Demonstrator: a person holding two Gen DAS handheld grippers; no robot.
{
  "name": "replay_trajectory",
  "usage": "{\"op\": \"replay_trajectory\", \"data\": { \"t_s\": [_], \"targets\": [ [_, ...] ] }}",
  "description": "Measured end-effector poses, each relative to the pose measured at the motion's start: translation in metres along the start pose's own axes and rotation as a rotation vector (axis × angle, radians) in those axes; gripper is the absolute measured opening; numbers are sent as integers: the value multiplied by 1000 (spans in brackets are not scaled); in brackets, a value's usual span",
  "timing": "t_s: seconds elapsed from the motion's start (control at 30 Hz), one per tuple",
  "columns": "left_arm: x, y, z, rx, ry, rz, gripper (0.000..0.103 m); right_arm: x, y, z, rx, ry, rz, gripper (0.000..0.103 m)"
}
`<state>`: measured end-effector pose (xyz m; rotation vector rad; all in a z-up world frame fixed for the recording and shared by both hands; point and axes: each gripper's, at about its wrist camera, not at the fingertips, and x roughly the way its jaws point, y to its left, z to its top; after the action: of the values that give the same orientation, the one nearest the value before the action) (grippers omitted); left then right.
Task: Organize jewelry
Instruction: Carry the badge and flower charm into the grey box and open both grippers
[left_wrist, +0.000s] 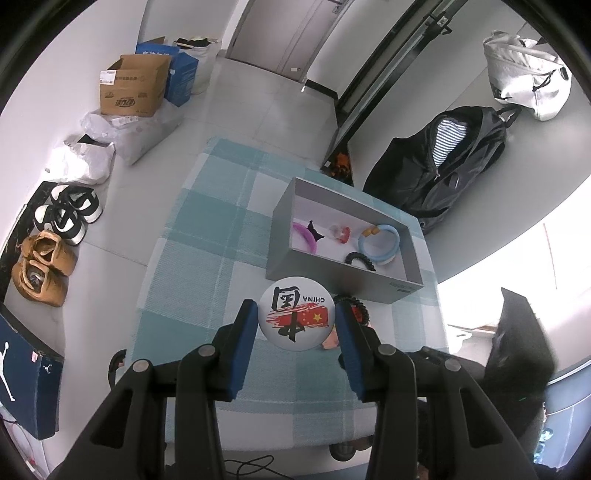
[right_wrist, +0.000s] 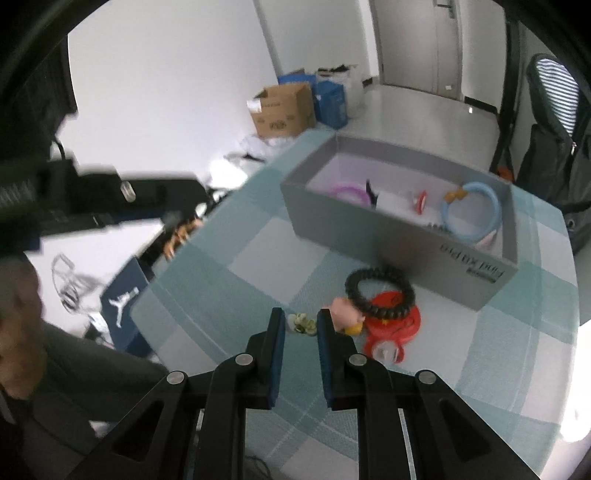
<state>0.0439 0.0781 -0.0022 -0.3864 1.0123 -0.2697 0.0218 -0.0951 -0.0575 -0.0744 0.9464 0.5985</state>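
Between the blue pads of the left claw (left_wrist: 296, 319), a round white badge (left_wrist: 296, 318) printed with "CHINA" and a red flag is gripped by its edges above the checked cloth of the bench (left_wrist: 207, 236). At about one o'clock from the badge a grey open box (left_wrist: 343, 284) is seen, and inside it lie a pink band (left_wrist: 306, 236), a small red-and-clear piece (left_wrist: 340, 233), a light blue ring (left_wrist: 379, 242) and a dark beaded piece (left_wrist: 360, 259). In the right wrist view the right claw (right_wrist: 301, 325) is held narrow, almost shut, with a small pale green item (right_wrist: 303, 323) seen between its tips; whether the pads press on it cannot be told. At two o'clock from that claw a dark beaded bracelet (right_wrist: 380, 291) rests over a red disc (right_wrist: 397, 326), touching a small pink figure (right_wrist: 345, 314), all just in front of the box's near wall. Shoes (left_wrist: 44, 273) and a cardboard carton (left_wrist: 133, 86) are seen on the floor at nine to eleven o'clock.
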Motion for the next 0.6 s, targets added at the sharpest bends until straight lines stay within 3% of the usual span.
{"op": "replay_trajectory", "data": {
  "t_s": [0.27,0.47,0.6],
  "targets": [
    [7,-23,10,58,-16,6,37,-32,-17,26,74,-106,33,16],
    [18,-41,24,107,-22,20,37,-48,-43,51,139,-137,47,16],
    [23,-55,36,137,-20,20,37,-56,-53,68,116,-134,56,16]
  ]
}}
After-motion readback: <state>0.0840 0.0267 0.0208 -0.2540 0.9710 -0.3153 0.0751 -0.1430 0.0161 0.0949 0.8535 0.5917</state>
